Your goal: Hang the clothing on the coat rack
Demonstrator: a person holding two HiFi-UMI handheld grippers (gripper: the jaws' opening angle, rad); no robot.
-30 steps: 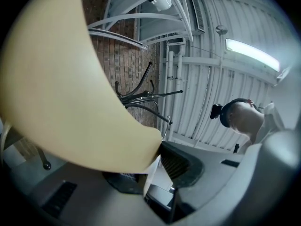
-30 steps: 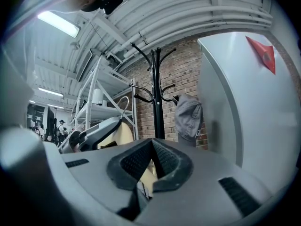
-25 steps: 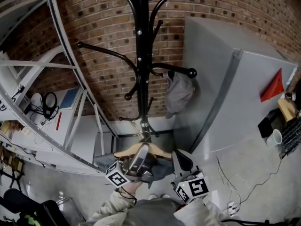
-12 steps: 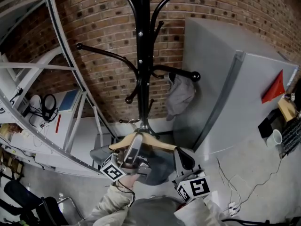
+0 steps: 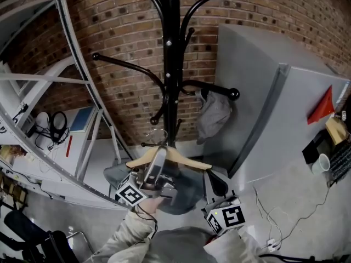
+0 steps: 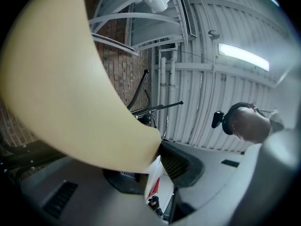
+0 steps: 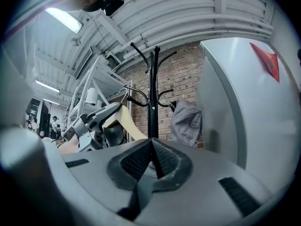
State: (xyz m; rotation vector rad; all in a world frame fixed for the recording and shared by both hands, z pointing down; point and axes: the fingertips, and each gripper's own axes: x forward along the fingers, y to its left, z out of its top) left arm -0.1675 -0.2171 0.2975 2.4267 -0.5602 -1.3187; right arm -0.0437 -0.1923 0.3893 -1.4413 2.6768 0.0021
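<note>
A black coat rack (image 5: 173,64) stands against the brick wall. A grey garment (image 5: 214,114) hangs from its right arm. My left gripper (image 5: 158,159) is shut on the neck of a wooden hanger (image 5: 186,159) that carries grey clothing (image 5: 186,193). The hanger's wire hook (image 5: 156,136) is just left of the pole, by a low arm. In the left gripper view the hanger (image 6: 70,88) fills the upper left, pinched at the jaws. My right gripper (image 5: 215,184) is shut and holds nothing, low and right of the hanger; its view shows the rack (image 7: 153,93) ahead.
A large grey cabinet (image 5: 274,108) stands right of the rack, with a red triangle (image 5: 322,106) on it. A white metal shelf frame (image 5: 66,92) with headphones (image 5: 57,119) is at the left. Cables (image 5: 274,223) lie on the floor at the lower right.
My left gripper has lifted the hanger and its clothing up and toward the rack's pole. The right gripper has stayed almost in place.
</note>
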